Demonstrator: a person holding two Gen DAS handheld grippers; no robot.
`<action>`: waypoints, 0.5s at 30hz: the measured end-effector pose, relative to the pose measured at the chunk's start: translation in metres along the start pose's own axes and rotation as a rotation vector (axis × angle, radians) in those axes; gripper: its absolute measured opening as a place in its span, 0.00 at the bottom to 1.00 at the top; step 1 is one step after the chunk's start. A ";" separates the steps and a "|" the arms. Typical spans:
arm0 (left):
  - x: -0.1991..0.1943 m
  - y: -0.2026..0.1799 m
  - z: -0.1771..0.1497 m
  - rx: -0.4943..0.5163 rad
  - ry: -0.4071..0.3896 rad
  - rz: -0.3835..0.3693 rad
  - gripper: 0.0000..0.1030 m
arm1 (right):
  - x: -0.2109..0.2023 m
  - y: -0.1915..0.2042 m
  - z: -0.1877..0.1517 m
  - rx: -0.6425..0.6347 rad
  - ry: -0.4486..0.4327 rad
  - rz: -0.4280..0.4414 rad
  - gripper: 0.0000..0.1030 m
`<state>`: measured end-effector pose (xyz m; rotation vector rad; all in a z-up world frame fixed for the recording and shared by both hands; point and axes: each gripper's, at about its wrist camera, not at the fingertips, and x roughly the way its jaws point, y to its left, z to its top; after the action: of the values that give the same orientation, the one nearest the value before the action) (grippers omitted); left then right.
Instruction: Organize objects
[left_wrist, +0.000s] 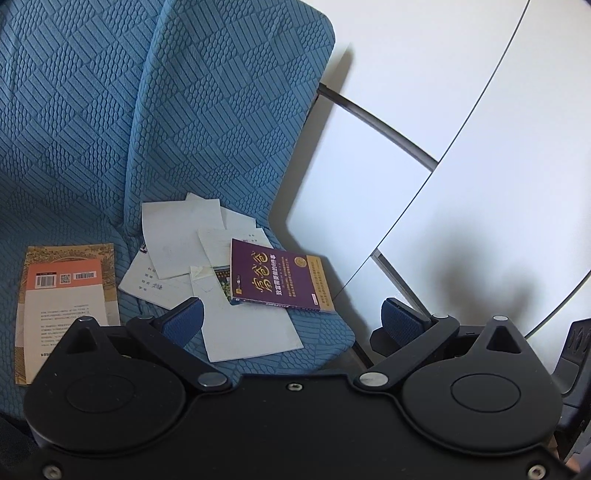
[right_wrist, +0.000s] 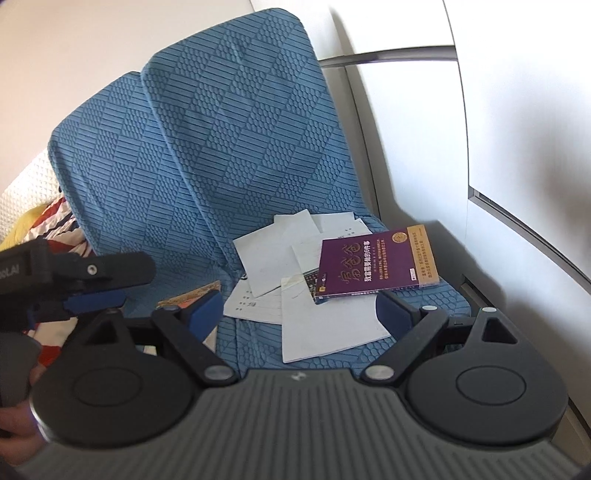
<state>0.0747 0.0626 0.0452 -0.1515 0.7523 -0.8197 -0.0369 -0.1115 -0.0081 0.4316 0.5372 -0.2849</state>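
Reaching for the purple book (right_wrist: 376, 264), both the left gripper (left_wrist: 291, 314) and the right gripper (right_wrist: 301, 308) (fingers apart, empty) risk scattering the loose papers (right_wrist: 325, 325) under it.

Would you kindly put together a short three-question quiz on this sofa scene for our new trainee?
1. True or false: the purple book lies partly on the loose papers.
2. Which book lies apart from the papers, on the other seat cushion? A) purple book B) orange book
3. Fill in: both the left gripper and the right gripper have their jaws ____ and hold nothing.

Key: 1 true; 2 B; 3 open.
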 end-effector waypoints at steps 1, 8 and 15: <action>0.004 -0.001 -0.001 -0.003 0.004 0.001 0.99 | 0.002 -0.004 -0.001 0.006 0.002 -0.003 0.88; 0.043 -0.007 -0.003 0.001 0.032 -0.019 0.99 | 0.017 -0.038 -0.001 0.064 0.002 -0.042 0.88; 0.099 -0.010 -0.006 0.045 0.016 0.078 0.99 | 0.052 -0.088 -0.017 0.191 0.019 -0.098 0.88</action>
<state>0.1087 -0.0129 -0.0093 -0.0747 0.7501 -0.7639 -0.0342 -0.1882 -0.0782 0.5945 0.5527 -0.4287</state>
